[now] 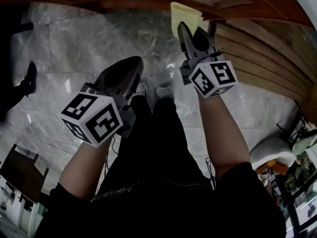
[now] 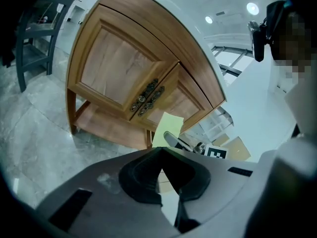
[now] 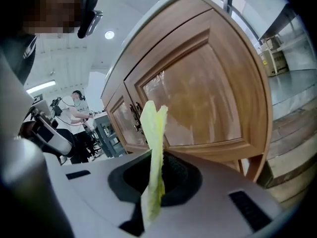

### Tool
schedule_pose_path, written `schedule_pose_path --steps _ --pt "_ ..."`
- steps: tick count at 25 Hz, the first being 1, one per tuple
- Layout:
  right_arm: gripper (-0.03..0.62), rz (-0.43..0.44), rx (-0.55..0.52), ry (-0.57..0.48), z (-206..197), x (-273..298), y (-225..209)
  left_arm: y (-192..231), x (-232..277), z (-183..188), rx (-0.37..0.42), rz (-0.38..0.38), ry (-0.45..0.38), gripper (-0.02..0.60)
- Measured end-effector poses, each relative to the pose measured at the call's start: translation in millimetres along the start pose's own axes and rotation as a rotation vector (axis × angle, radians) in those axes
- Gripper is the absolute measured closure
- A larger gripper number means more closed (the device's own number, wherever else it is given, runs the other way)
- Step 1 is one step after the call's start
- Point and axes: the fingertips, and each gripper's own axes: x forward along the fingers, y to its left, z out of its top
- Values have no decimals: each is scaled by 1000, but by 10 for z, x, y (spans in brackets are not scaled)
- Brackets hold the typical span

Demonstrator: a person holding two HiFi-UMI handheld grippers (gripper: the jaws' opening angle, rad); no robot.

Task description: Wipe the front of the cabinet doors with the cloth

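Observation:
A wooden cabinet (image 2: 124,68) with two panelled doors and dark metal handles (image 2: 147,97) stands on short legs ahead of me. My right gripper (image 1: 190,29) is shut on a yellow cloth (image 1: 184,14), held close to the cabinet's lower edge. In the right gripper view the cloth (image 3: 154,148) stands upright from the jaws, just short of the right door (image 3: 203,98). My left gripper (image 1: 132,63) hangs lower and to the left, shut with nothing in it. From the left gripper view the cloth (image 2: 167,129) shows in front of the cabinet's leg.
Grey marble floor (image 1: 74,38) lies below, with my own legs and shoes (image 1: 153,90) on it. A dark chair (image 2: 34,38) stands left of the cabinet. Wooden slats (image 1: 262,53) run along the right. A person (image 3: 79,110) stands far behind.

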Motion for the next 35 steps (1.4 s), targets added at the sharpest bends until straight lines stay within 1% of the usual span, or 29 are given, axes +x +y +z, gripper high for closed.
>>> schedule_pose_path --steps 5,13,21,35 --pt "553 45 -24 40 -110 313 263 296 -188 106 -34 36 -29 575" --pt "553 75 -31 82 -262 695 417 629 -346 168 -74 70 -56 575" --pt "553 49 -3 82 -268 867 319 759 -406 164 -96 76 -65 575" --pt "553 -3 37 52 -184 887 90 739 -313 151 -88 66 -35 575"
